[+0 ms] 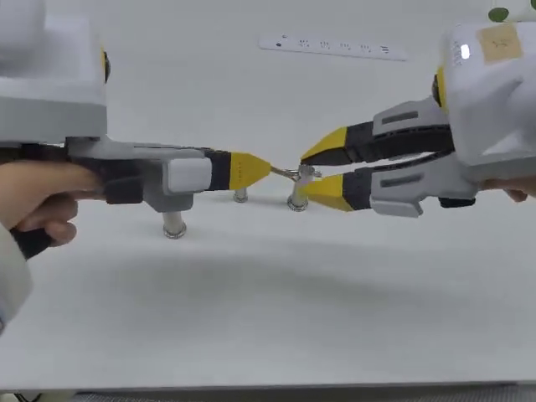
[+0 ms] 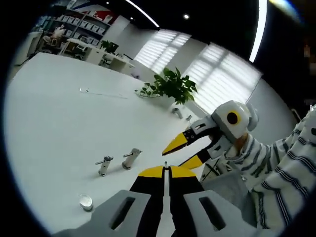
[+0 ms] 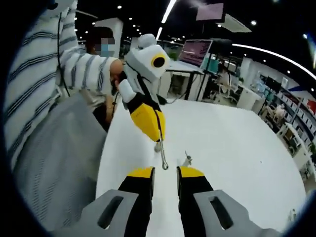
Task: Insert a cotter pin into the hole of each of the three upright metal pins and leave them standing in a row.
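Left gripper [image 1: 264, 168]: entered the head view from the left, jaws pressed together on a cotter pin [image 1: 283, 173] that projected from the yellow tips toward the right gripper [image 1: 303, 175]. Right gripper: jaws spread, one tip above and one below the top of the right pin [image 1: 298, 199]; contact with it could not be told. Cotter pin's free end: just beside the right pin's top. Right gripper view: cotter pin [image 3: 162, 157] hung from the left gripper [image 3: 157, 134] just ahead of the spread jaws. Middle pin [image 1: 241, 195] and left pin [image 1: 174, 224]: upright on the white table [image 1: 268, 301], the left pin nearer the person. Power strip [image 1: 333, 46]: at the far table edge.
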